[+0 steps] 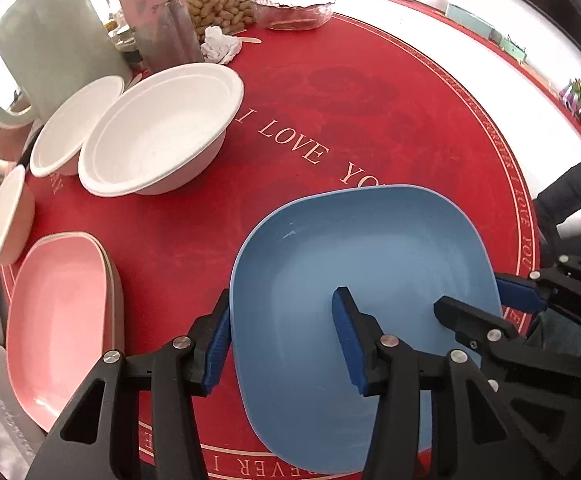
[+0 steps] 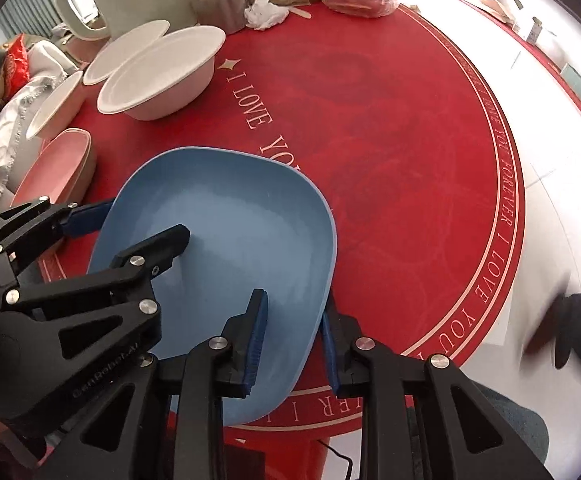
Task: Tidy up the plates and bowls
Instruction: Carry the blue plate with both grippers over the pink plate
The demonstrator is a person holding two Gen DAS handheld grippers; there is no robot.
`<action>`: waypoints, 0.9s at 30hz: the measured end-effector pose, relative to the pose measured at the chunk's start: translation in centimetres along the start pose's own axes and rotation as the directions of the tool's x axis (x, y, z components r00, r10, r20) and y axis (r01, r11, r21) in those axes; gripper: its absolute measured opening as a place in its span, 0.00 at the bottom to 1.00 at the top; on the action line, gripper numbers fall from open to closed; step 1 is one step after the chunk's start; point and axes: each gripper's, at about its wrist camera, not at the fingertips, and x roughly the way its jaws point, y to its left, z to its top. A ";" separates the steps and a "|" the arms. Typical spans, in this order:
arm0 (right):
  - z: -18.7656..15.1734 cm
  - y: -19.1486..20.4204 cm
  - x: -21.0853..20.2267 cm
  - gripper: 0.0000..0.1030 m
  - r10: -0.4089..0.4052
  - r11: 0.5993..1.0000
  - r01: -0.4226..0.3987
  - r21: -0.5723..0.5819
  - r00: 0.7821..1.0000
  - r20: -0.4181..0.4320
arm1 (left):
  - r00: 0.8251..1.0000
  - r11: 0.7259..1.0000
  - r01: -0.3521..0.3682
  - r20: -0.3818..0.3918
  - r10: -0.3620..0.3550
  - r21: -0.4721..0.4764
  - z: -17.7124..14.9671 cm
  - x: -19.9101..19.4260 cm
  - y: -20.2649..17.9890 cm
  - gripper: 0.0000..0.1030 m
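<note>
Both the left gripper (image 1: 282,340) and right gripper (image 2: 294,340) stood open astride opposite rims of the blue plate (image 1: 366,272) on the red table (image 1: 330,100), so closing and carrying it to the pink plate (image 1: 58,320) seemed next.

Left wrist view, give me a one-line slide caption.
Both grippers, left and right, straddle opposite rims of a blue plate on the red tablecloth.

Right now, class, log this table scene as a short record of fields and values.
Surface: red round tablecloth
Held item: blue plate
Left gripper: straddles plate's left rim, jaws open
Right gripper: straddles plate's right rim, jaws open
Plate stack: pink plate on top
Bowls: white bowls, far left
</note>
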 end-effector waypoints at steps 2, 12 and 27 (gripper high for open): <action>0.2 0.1 0.0 0.26 -0.010 1.000 0.010 0.004 1.000 -0.013 | 1.000 1.000 -0.007 0.004 0.007 0.012 -0.1 0.0 -0.1 0.51; 0.1 1.0 0.1 0.26 0.003 0.999 -0.001 0.043 0.999 -0.036 | 1.000 1.000 -0.001 0.021 0.002 -0.027 -2.3 -1.1 0.6 0.49; -0.3 1.8 0.0 0.26 -0.022 0.998 0.024 0.058 0.999 -0.033 | 0.998 1.000 0.007 0.060 -0.006 -0.012 -4.9 -2.1 0.7 0.48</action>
